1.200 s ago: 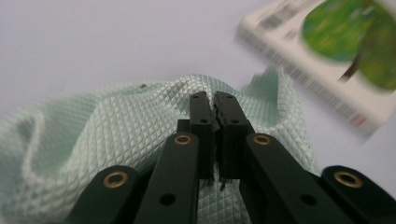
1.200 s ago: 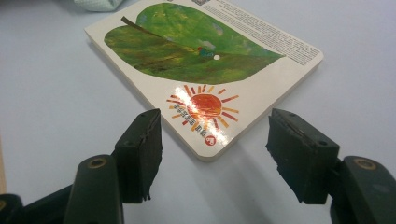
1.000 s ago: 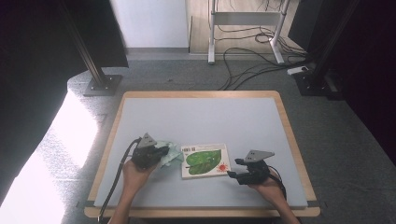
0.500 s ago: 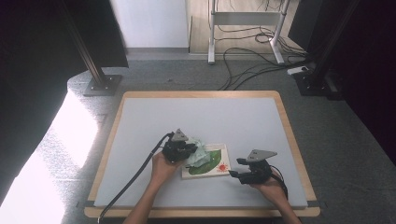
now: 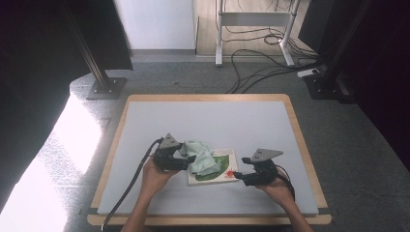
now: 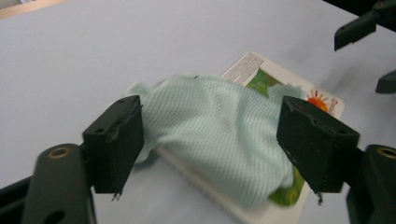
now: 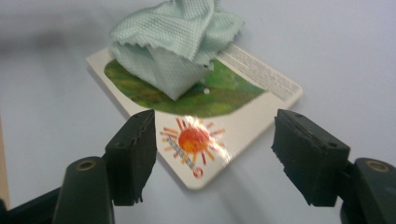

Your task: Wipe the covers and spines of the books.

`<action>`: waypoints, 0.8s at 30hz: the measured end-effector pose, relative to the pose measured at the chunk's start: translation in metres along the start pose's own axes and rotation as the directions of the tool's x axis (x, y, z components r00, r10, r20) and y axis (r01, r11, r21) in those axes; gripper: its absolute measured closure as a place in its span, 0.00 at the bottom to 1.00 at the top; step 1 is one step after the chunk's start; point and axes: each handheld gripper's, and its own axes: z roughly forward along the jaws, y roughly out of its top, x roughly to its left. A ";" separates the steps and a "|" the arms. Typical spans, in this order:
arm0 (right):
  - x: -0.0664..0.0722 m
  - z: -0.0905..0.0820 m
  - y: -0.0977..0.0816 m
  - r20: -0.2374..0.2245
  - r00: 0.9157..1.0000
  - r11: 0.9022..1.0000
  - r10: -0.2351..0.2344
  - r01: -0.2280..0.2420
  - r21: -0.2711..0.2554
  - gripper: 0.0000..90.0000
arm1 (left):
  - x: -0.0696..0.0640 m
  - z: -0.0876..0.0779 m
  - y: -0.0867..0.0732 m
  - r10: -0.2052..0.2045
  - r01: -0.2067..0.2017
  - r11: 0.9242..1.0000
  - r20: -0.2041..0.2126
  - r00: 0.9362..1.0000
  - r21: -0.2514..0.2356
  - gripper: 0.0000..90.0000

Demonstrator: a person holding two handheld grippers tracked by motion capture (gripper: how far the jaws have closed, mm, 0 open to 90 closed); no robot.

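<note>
Toward the desk's (image 5: 145, 125) near edge, left of centre, the left gripper (image 5: 186, 162) has its jaws wide, just opened, with the pale green cloth (image 5: 202, 157) between them but not pinched. The cloth lies bunched on the left part of the picture book (image 5: 223, 169). At the book's right corner the right gripper (image 5: 240, 177) hovers, jaws apart and just widened, gripping nothing.

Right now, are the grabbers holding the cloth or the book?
Neither. The left gripper has just opened, its jaws apart around the cloth. The right gripper is open by the book.
</note>
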 end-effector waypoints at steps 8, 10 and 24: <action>0.004 0.025 0.024 -0.015 0.998 0.998 -0.055 0.056 0.025 0.25 | 0.033 -0.020 -0.046 -0.065 0.067 0.998 -0.096 0.993 0.019 0.17; 0.005 0.032 0.030 -0.019 0.998 0.997 -0.065 0.066 0.028 0.23 | 0.039 -0.021 -0.056 -0.076 0.079 0.996 -0.111 0.991 0.028 0.15; 0.012 0.080 0.078 -0.055 0.993 0.992 -0.109 0.112 0.053 0.21 | 0.063 -0.009 -0.088 -0.072 0.110 0.980 -0.218 0.973 0.168 0.00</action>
